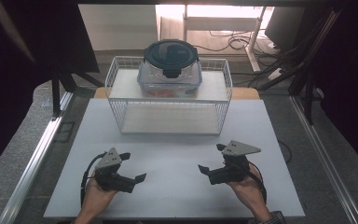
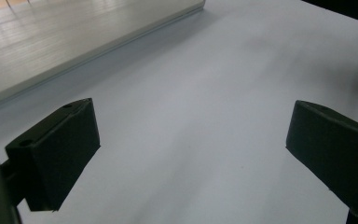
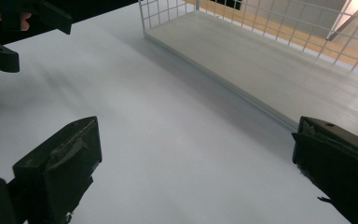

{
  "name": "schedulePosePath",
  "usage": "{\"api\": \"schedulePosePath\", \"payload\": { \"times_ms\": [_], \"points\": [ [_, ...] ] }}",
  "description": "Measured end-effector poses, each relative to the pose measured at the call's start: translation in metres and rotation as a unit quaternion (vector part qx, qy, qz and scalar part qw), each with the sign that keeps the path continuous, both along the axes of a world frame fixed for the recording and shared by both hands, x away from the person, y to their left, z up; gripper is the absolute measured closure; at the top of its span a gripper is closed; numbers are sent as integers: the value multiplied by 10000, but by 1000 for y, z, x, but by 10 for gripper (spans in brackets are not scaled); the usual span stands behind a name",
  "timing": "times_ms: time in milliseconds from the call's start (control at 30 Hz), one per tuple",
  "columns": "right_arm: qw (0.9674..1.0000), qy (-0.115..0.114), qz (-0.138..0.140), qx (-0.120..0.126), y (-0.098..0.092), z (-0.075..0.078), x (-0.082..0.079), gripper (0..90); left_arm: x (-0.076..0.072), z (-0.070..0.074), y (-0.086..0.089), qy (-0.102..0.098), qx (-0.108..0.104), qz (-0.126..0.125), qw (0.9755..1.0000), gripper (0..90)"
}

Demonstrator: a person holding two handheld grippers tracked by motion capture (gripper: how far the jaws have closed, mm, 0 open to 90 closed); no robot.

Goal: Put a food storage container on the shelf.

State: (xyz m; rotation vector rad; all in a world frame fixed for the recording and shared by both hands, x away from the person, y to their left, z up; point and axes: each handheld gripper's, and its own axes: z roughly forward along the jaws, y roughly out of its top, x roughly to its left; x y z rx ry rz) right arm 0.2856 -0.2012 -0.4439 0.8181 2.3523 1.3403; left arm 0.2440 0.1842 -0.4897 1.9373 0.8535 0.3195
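A clear food container (image 1: 169,74) with a dark round clip-on lid (image 1: 171,52) stands on the top shelf of a white wire rack (image 1: 121,84) at the back of the white table (image 1: 168,186). Something orange shows inside it. My left gripper (image 1: 133,166) rests at the front left, held in a hand, open and empty. My right gripper (image 1: 211,157) sits at the front right, also open and empty. In the left gripper view the gripper (image 2: 191,154) frames bare table. In the right gripper view the gripper (image 3: 196,163) faces the rack's lower shelf (image 3: 261,60), with the left gripper (image 3: 9,28) at top left.
The rack's lower shelf (image 1: 168,119) holds nothing. Metal rails (image 1: 32,158) run along both sides of the table. Cables (image 1: 233,42) and dark stands lie on the floor behind. Black curtains close off left and right.
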Motion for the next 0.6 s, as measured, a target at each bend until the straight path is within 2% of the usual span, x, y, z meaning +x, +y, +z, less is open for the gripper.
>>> {"api": "schedulePosePath", "payload": {
  "times_ms": [267,600],
  "points": [
    [9998,71,-143,-70,-14,-14,-8,13,-9,-10,5,25,94,88,9999,21],
    [9992,218,-244,-225,-24,-33,-15,14,-17,-24,6,187,373,83,9991,19]
  ]
}}
